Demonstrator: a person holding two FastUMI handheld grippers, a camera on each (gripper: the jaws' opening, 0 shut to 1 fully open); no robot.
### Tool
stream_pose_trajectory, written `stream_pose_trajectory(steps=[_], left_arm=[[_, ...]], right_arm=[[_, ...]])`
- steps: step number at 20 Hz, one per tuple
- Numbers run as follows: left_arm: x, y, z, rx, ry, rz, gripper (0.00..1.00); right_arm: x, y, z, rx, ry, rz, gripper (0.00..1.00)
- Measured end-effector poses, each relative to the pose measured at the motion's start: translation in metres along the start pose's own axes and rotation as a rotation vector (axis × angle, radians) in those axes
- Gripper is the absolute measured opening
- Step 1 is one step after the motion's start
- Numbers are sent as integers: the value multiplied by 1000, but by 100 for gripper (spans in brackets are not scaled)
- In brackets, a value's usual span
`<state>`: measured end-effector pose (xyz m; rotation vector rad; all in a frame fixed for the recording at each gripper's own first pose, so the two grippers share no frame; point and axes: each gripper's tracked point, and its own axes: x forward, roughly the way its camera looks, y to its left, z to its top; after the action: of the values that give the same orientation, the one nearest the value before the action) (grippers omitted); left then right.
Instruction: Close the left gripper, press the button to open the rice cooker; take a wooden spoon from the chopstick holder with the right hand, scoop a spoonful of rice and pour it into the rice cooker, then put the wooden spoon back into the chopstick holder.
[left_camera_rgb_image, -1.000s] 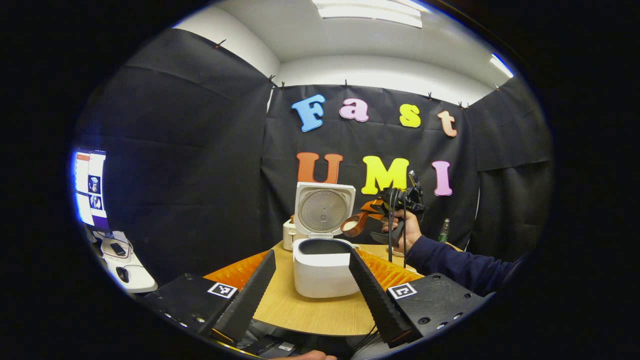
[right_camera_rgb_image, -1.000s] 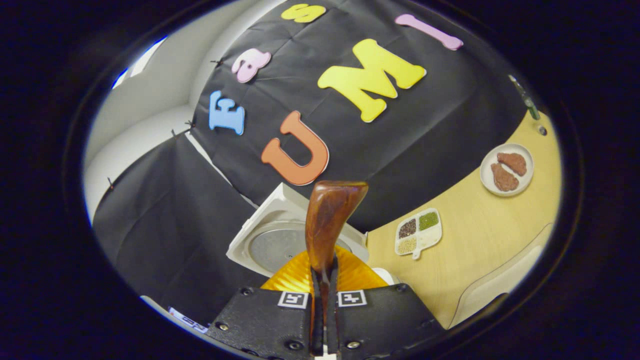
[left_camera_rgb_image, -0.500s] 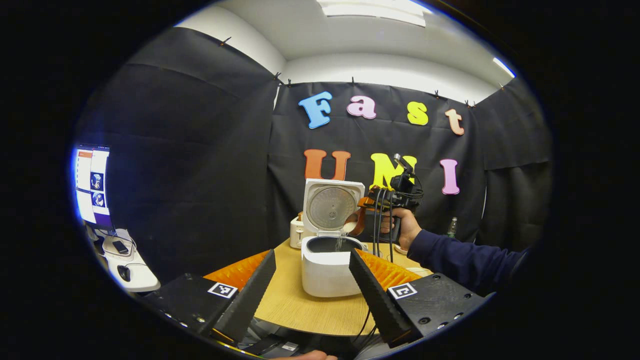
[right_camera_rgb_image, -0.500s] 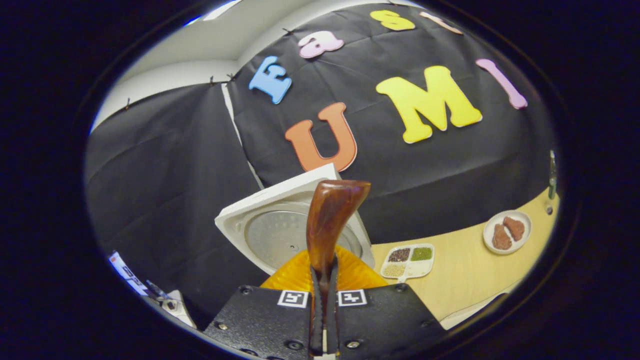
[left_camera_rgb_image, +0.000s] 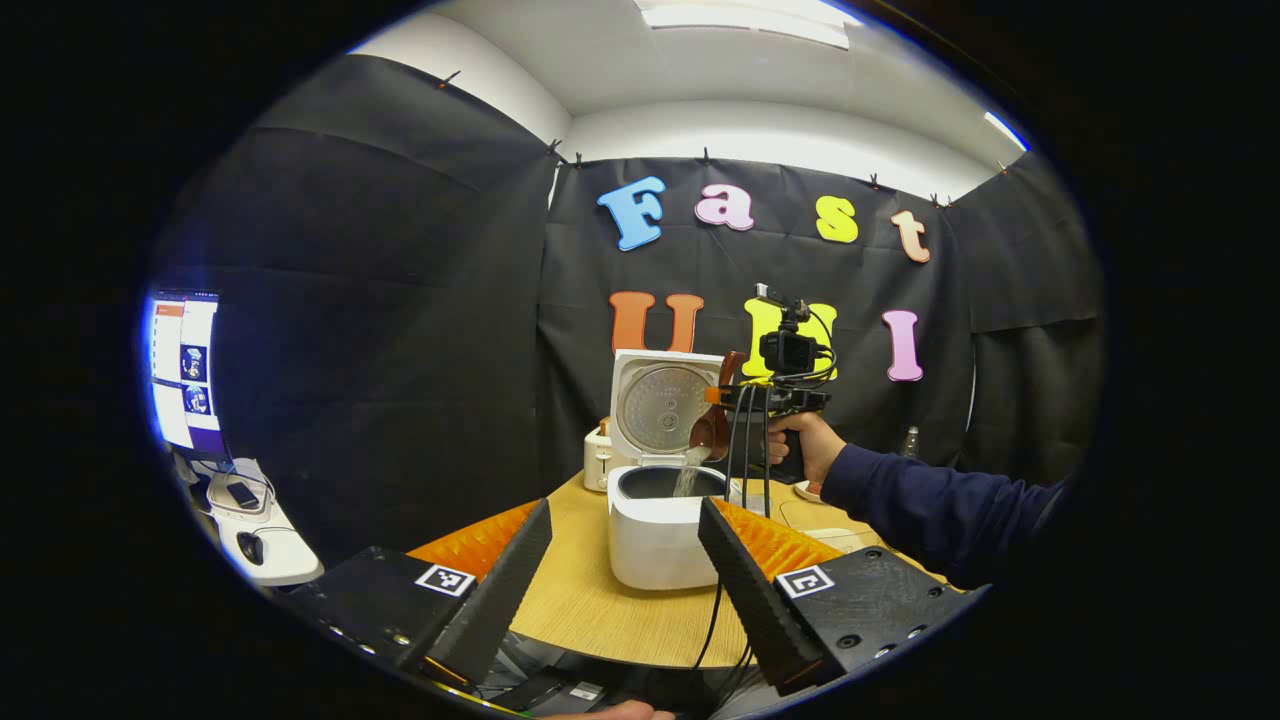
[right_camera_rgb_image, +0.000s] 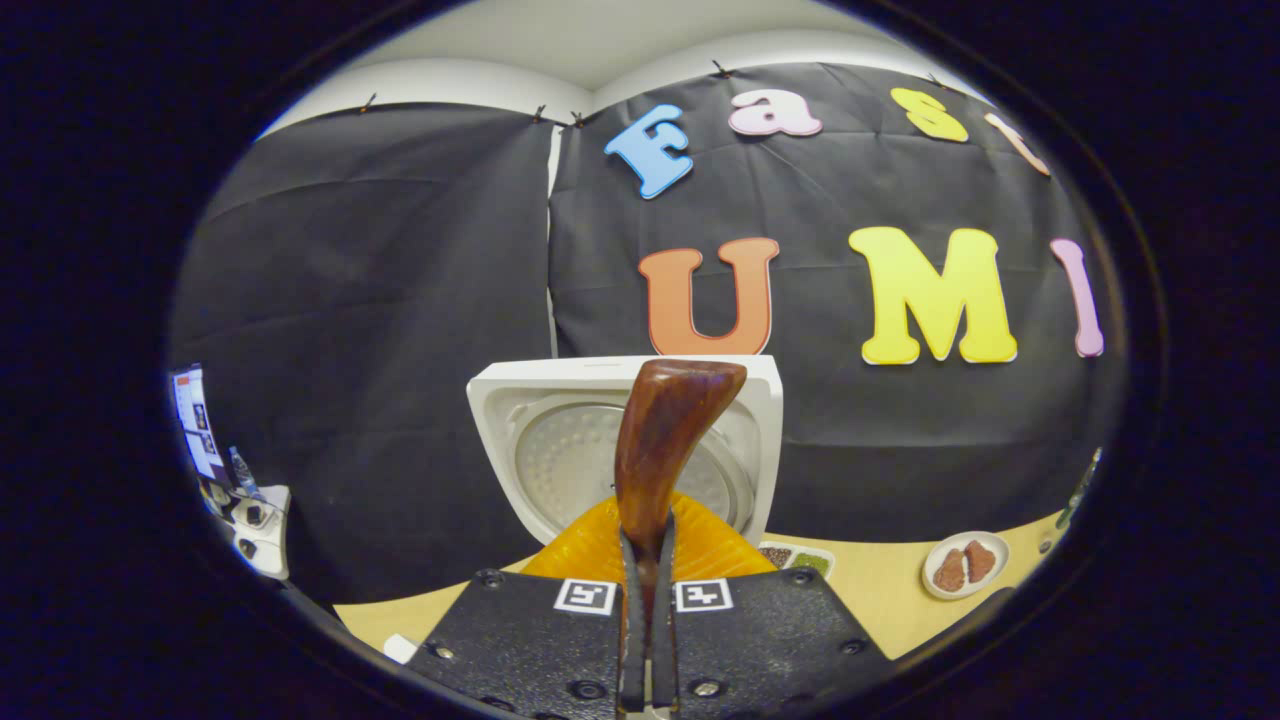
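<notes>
A white rice cooker (left_camera_rgb_image: 655, 545) stands on the wooden table (left_camera_rgb_image: 590, 610) with its lid (left_camera_rgb_image: 660, 405) swung up. Just above its right rim a hand holds my right gripper (left_camera_rgb_image: 735, 400), shut on the wooden spoon (left_camera_rgb_image: 712, 430). The spoon's bowl is tipped down and a thin stream of rice (left_camera_rgb_image: 688, 478) falls into the pot. In the right gripper view the spoon's brown handle (right_camera_rgb_image: 665, 440) stands clamped in my right gripper (right_camera_rgb_image: 648, 545), in front of the lid (right_camera_rgb_image: 560, 450). My left gripper (left_camera_rgb_image: 625, 507) hangs open, well short of the cooker.
A small white container (left_camera_rgb_image: 598, 460) sits behind the cooker at its left. A divided tray of grains (right_camera_rgb_image: 800, 557) and a plate of brown food (right_camera_rgb_image: 958, 565) lie on the table to the right. A bottle (left_camera_rgb_image: 908, 442) stands far right, a monitor (left_camera_rgb_image: 180, 370) far left.
The right gripper has moved over the pot and rolled the spoon over, so rice now pours in. The left gripper stays open and has hardly moved.
</notes>
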<state>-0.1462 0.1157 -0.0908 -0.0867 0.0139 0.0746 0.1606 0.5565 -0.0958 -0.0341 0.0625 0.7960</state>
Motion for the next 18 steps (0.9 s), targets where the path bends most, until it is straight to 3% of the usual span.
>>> stream_pose_trajectory(steps=[11,18], left_arm=[[-4,-15,1,11,3,-20,94],[-3,-32,8,27,-9,-26,94]], right_arm=[[-35,33,-3,-445,-90,38,8],[-63,9,6,-347,-101,1,8]])
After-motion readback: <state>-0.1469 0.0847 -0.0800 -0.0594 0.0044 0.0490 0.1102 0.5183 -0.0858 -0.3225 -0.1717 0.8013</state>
